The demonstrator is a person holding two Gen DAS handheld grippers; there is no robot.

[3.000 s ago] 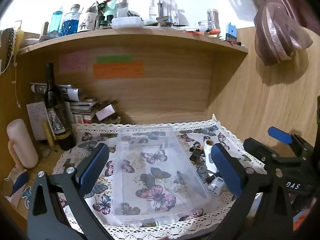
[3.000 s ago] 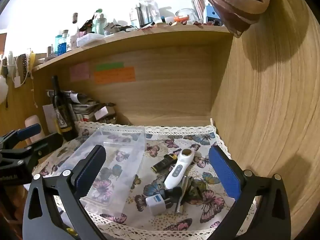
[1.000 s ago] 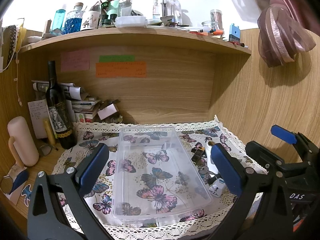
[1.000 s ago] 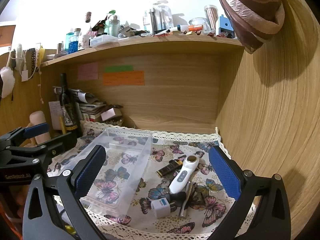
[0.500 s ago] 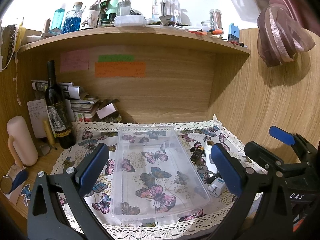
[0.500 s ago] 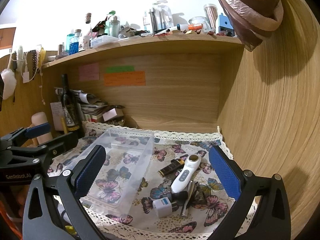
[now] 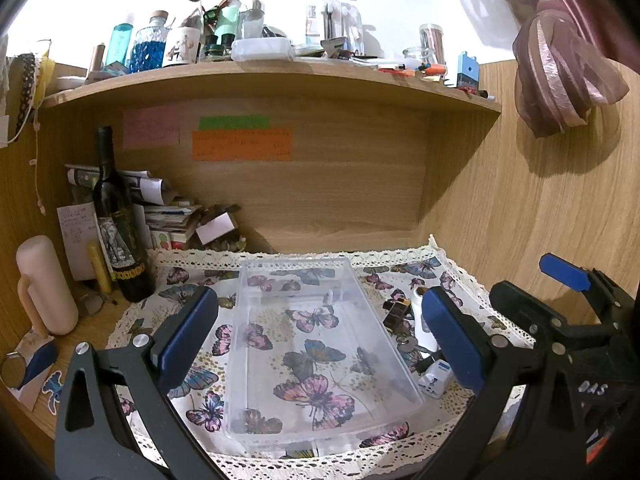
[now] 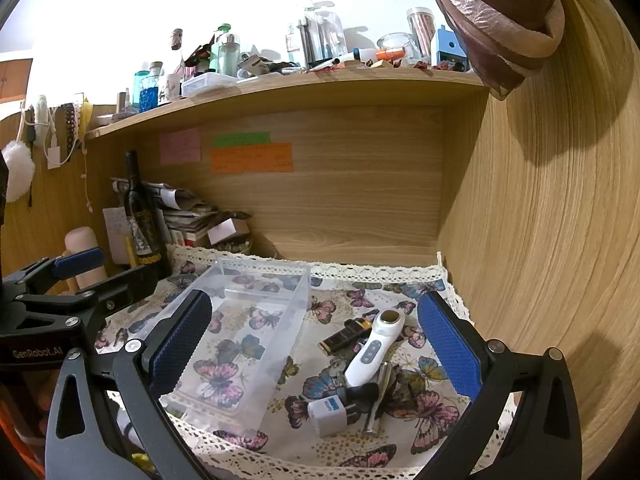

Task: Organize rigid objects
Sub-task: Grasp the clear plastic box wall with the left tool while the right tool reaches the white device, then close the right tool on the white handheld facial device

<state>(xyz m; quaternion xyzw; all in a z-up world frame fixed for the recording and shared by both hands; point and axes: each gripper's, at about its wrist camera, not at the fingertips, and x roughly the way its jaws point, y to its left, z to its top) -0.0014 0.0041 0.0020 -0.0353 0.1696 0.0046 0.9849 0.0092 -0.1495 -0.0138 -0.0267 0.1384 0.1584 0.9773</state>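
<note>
Lettering "GenRobot.AI" on left gripper | notes illegible | both fingers apart

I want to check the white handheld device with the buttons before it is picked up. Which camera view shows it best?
The right wrist view: the white handheld device lies in full sight, round head and buttons showing, beside the clear plastic bin. In the left wrist view only a small part shows, mostly hidden behind the left gripper's finger.

A lived-in home desk nook: wood-panelled alcove under a shelf crowded with bottles and jars, sticky notes on the back wall, a wine bottle beside stacked papers, a lace-edged butterfly cloth over the desk, a pink curtain tied back.
</note>
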